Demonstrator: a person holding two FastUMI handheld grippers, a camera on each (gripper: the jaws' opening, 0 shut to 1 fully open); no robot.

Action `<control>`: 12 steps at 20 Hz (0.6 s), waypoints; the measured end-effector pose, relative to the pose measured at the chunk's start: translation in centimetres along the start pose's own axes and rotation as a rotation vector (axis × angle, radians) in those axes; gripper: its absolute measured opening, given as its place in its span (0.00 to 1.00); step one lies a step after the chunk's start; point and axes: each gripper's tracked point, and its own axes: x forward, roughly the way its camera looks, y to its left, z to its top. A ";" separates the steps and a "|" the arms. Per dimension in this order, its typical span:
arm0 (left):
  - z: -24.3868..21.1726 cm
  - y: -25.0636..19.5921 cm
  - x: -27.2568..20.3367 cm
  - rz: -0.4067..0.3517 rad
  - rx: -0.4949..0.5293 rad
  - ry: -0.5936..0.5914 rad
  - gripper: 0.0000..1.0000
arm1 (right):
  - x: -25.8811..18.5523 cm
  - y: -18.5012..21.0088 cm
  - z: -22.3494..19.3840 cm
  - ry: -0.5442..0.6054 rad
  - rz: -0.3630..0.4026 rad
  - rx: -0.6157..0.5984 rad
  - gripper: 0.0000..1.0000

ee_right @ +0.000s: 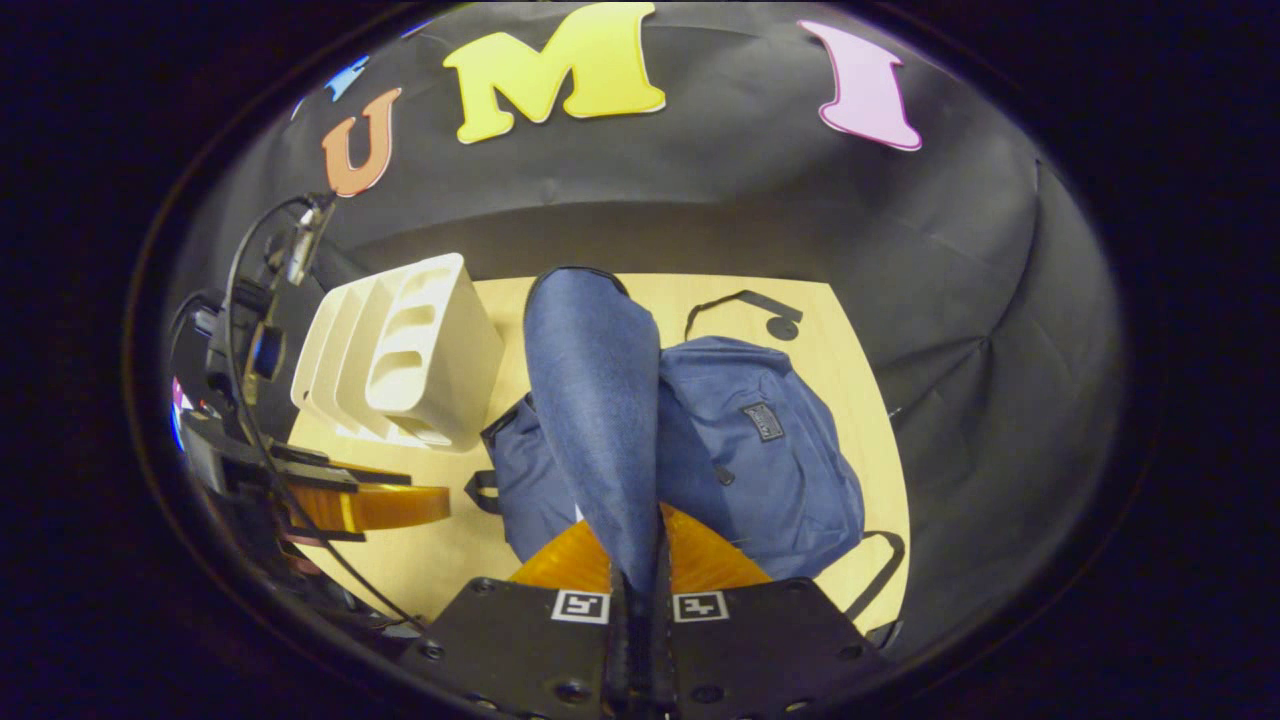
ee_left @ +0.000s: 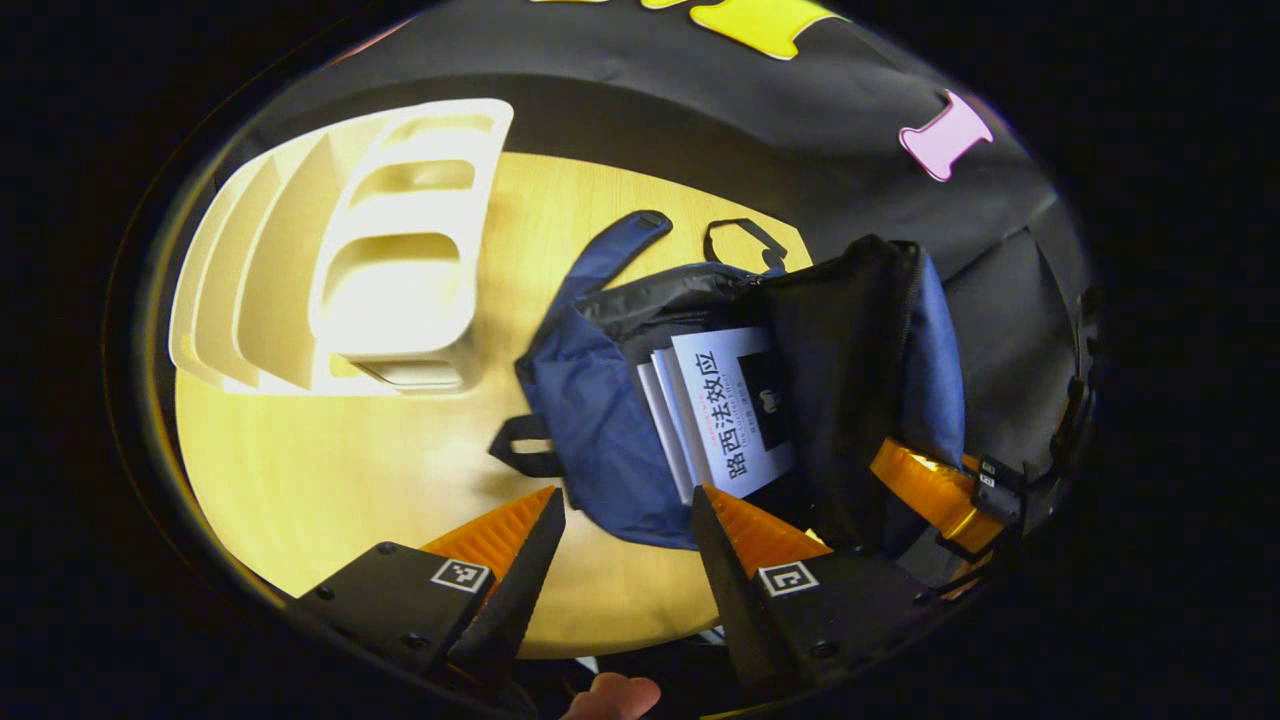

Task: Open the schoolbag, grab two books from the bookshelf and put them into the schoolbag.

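Note:
The navy schoolbag (ee_left: 590,420) lies open on the wooden table (ee_left: 340,480). White books (ee_left: 735,410) lie inside it, stacked with their edges fanned to the left. My left gripper (ee_left: 628,500) hovers open just in front of the bag's mouth, holding nothing. My right gripper (ee_right: 637,570) is shut on the bag's flap (ee_right: 595,400), holding it up; in the left gripper view that flap (ee_left: 850,380) stands raised with its dark lining showing and the right gripper (ee_left: 935,490) behind it. The white bookshelf (ee_left: 400,260) stands at the table's far left, its slots looking empty.
A shoulder strap (ee_left: 610,250) and a black loop (ee_left: 740,240) trail behind the bag on the table. The left gripper (ee_right: 400,505) and its cable show at the left of the right gripper view. A thumb (ee_left: 610,695) shows below my left fingers.

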 end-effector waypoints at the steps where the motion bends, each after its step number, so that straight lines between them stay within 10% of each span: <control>1: 0.3 0.7 -1.0 0.017 0.020 -0.017 0.82 | 0.1 0.4 -0.1 -0.001 -0.001 0.000 0.11; 12: 9.2 3.7 -10.0 0.127 0.043 -0.419 0.82 | -2.1 6.5 2.0 -0.086 0.093 0.051 0.72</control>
